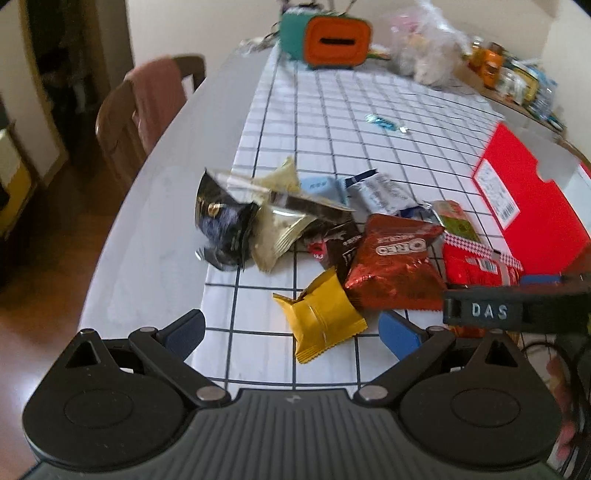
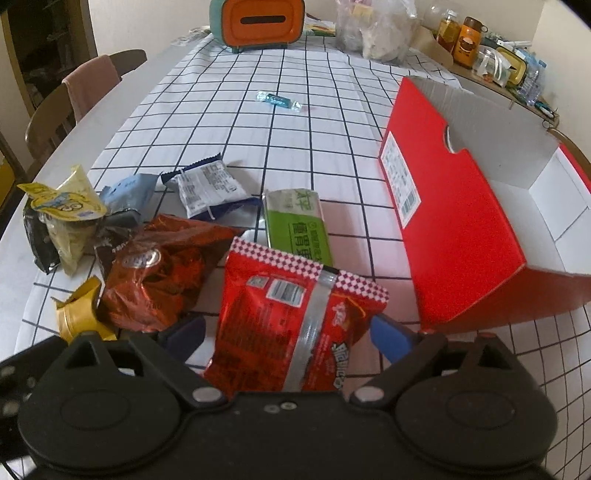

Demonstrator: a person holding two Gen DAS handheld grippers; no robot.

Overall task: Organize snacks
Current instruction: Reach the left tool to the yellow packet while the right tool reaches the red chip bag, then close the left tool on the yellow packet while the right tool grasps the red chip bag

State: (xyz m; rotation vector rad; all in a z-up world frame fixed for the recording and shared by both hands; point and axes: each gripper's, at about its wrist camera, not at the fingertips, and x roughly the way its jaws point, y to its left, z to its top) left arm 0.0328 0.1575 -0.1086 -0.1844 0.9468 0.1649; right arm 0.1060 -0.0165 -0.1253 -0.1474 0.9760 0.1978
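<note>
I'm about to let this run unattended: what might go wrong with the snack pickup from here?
The right gripper straddles the red packet with open jaws; closing may crush the contents. The Oreo bag lies against that packet and might get dragged along. The left gripper is open near the yellow packet, beside the right one; they might collide.

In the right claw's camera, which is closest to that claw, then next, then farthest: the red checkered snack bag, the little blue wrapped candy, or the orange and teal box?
1. Red checkered snack bag, between the fingers.
2. Little blue wrapped candy, mid-table.
3. Orange and teal box, far end.
</note>
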